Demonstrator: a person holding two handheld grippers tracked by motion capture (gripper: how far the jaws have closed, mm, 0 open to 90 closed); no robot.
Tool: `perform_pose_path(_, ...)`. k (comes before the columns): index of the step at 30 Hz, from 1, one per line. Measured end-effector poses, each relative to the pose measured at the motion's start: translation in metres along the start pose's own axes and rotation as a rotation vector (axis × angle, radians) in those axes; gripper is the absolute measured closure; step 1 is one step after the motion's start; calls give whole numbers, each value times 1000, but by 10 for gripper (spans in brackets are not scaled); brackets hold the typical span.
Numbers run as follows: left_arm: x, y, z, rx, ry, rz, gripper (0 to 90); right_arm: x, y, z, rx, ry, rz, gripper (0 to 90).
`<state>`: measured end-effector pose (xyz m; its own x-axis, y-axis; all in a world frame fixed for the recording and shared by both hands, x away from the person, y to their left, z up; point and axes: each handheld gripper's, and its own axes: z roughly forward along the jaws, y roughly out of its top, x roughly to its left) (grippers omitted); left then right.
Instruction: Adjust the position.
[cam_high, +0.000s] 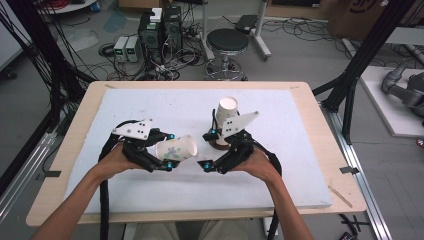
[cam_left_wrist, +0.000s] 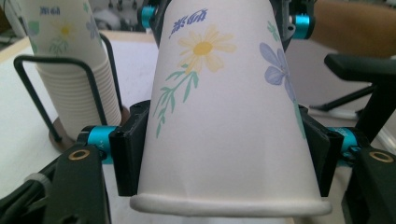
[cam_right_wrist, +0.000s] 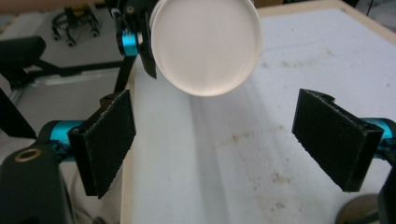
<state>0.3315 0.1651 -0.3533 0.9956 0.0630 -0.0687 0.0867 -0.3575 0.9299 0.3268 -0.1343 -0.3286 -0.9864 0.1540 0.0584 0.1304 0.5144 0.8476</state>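
High view shows the table (cam_high: 300, 100) with its white mat, largest of all, then the stack of cups (cam_high: 226, 112) standing in a wire holder near the middle. Next comes the left gripper (cam_high: 167, 152), its jaws clamped on the sides of one flowered paper cup (cam_high: 176, 149), held on its side above the mat with its mouth toward the right gripper (cam_high: 212, 150). That gripper's jaws stand wide apart with nothing between them, facing the cup's open end. Judging from this, one cup is already off the stack; a handover or setting it down is left.
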Motion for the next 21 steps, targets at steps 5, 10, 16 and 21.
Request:
perform_pose_path(5, -3, 8, -5, 153, 6, 8, 311, 4, 8, 4, 150, -16, -42, 137)
perform_pose_path(10, -7, 12, -4, 230, 6, 19, 311, 7, 16, 6, 265, -41, -76, 138)
perform_pose_path(16, -11, 18, 0, 336, 14, 26, 311, 9, 22, 12, 397, -61, -115, 144)
perform_pose_path(21, -12, 28, 3, 466, 38, 54, 311, 12, 28, 21, 525, -71, -151, 146)
